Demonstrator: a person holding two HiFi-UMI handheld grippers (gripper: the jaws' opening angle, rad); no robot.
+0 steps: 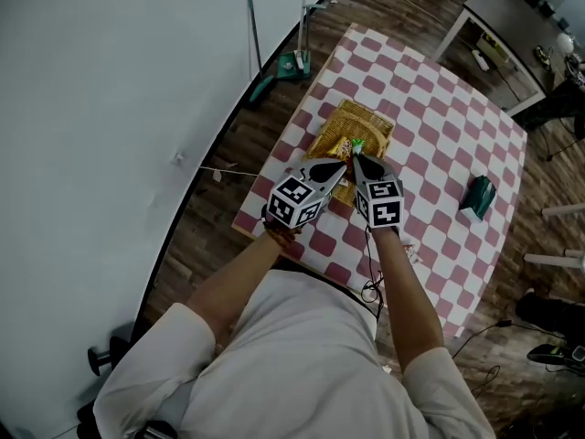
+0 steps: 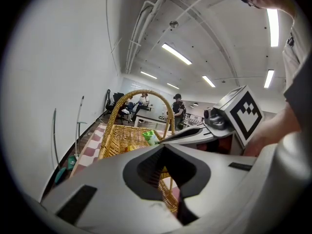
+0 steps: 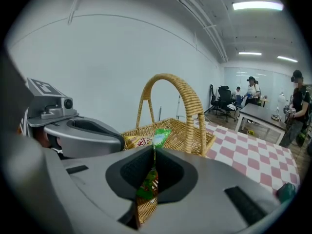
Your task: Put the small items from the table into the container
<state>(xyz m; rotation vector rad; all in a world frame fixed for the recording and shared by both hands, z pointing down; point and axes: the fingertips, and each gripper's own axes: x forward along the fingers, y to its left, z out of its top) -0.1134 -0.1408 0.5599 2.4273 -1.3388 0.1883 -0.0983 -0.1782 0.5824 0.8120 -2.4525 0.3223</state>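
A wicker basket [image 1: 370,117] with a tall handle [image 3: 173,79] stands at the far left of the checkered table [image 1: 439,126]. My right gripper [image 1: 357,159] is shut on a thin green packet [image 3: 157,139], held upright over the basket's near rim. The same green packet [image 2: 151,137] shows at that gripper's tip in the left gripper view. A yellow packet [image 3: 138,141] lies inside the basket. My left gripper [image 1: 342,165] hovers just left of the right one, near the basket's [image 2: 126,141] near edge. Its jaws meet at the tips with nothing between them.
A dark green item [image 1: 478,197] lies on the right part of the table. A white wall runs along the left, with a green-based stand [image 1: 294,62] on the floor beside it. A grey table [image 1: 505,18] stands beyond. People stand far off in the room.
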